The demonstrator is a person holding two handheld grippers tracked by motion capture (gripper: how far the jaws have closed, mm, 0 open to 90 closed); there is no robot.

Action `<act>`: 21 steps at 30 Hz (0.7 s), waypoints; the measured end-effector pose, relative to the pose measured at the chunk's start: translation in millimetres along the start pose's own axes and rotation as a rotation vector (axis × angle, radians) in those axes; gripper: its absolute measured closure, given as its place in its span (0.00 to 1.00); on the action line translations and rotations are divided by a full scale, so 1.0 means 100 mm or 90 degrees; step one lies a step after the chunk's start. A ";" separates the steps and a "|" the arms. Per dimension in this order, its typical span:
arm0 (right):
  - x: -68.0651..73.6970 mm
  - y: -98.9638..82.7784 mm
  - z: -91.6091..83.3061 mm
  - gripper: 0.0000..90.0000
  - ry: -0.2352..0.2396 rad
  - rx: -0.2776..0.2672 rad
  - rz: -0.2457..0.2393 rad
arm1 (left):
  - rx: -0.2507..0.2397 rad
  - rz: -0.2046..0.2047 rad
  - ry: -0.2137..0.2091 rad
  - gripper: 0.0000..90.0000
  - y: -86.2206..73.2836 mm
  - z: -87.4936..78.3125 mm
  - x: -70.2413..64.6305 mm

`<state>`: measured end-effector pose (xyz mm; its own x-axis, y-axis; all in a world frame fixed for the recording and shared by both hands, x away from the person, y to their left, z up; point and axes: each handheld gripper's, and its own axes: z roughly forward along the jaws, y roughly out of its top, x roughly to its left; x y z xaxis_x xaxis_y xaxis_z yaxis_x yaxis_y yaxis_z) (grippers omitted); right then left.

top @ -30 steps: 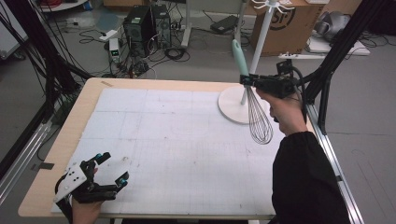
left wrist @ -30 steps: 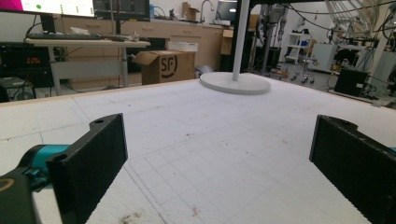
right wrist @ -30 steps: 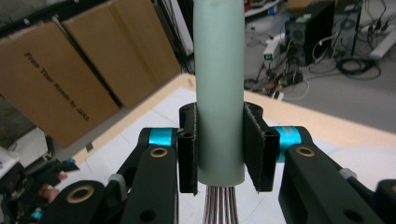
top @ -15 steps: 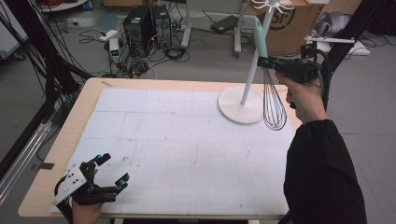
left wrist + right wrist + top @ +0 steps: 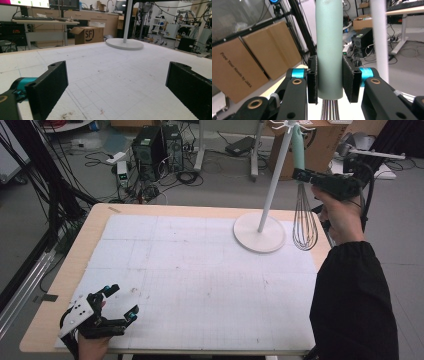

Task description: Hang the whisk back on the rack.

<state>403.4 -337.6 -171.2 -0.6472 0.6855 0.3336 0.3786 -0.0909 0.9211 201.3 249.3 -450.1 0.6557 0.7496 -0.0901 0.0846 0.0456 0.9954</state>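
Note:
A whisk [image 5: 304,215] with a pale green handle [image 5: 329,50] and a wire head hangs upright at the far right of the table. My right gripper [image 5: 302,174] is shut on that handle, both pads [image 5: 348,78] pressed against its sides, just right of the white stand's pole [image 5: 276,175]. The stand's round base [image 5: 259,233] rests on the white mat. At the near left corner my left gripper [image 5: 120,304] lies low over the mat, jaws wide apart with nothing between them; the stand base [image 5: 124,44] is seen far ahead of it.
The white gridded mat [image 5: 200,275] covers most of the wooden table [image 5: 100,212]. Cardboard boxes [image 5: 325,140], computers and cables sit on the floor beyond the far edge. A dark metal frame [image 5: 45,185] runs along the left side.
My right gripper has carried the whisk up and to the right, from over the stand's base to beside the pole near its top. The left gripper has stayed put.

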 end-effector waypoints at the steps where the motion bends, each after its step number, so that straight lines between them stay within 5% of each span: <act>1: 0.00 0.00 0.00 0.77 0.000 0.000 0.000 | 0.002 0.000 0.000 0.05 0.00 0.01 0.01; 10: -0.15 0.01 -0.13 0.77 -0.021 -0.018 0.012 | 0.005 -0.001 0.003 0.05 -0.01 0.02 0.02; 21: -0.27 0.02 -0.07 0.77 -0.014 -0.010 0.013 | 0.011 -0.003 0.008 0.05 -0.03 0.02 0.04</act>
<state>416.9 -361.0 -176.9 -0.6241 0.6996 0.3478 0.3805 -0.1165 0.9174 205.2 250.4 -453.4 0.6457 0.7578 -0.0935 0.1005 0.0370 0.9943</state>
